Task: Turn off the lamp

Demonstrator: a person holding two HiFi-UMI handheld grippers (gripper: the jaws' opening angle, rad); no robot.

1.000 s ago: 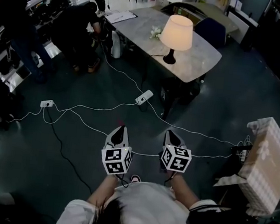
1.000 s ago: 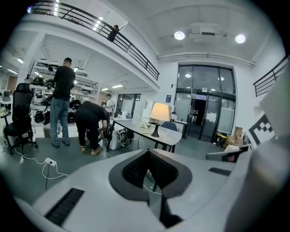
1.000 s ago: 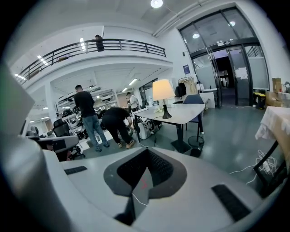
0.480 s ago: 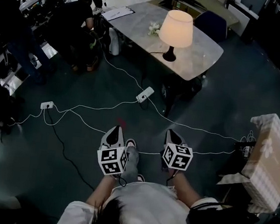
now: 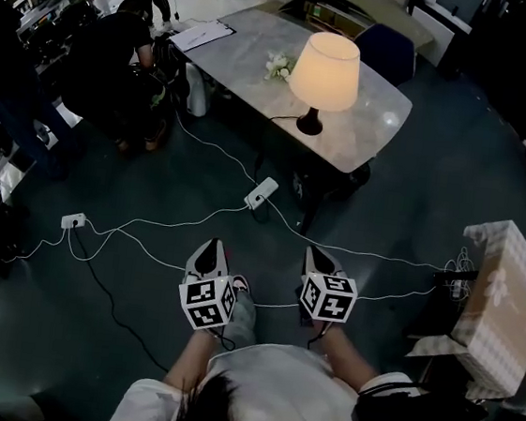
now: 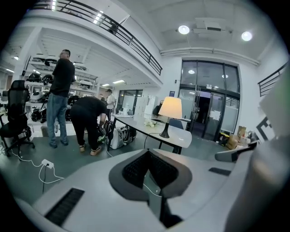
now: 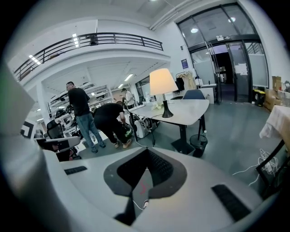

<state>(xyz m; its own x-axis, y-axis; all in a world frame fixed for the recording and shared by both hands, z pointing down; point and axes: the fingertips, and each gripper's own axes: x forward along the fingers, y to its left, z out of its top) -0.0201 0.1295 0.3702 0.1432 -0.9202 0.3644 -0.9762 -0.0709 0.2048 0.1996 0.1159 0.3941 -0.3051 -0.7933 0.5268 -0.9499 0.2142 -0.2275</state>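
A lit lamp with a cream shade and dark base stands on a grey table well ahead of me; its shade glows in the left gripper view and right gripper view too. My left gripper and right gripper are held side by side in front of my body, over the dark floor, far short of the table. Both have their jaws shut with nothing between them.
White cables and power strips trail across the floor between me and the table. Several people stand or bend at the left near a bag. A cloth-covered box sits at the right. A chair stands behind the table.
I have walked forward: the table and lamp sit slightly nearer and the floor cables have slid toward me. Both grippers stay shut, side by side.
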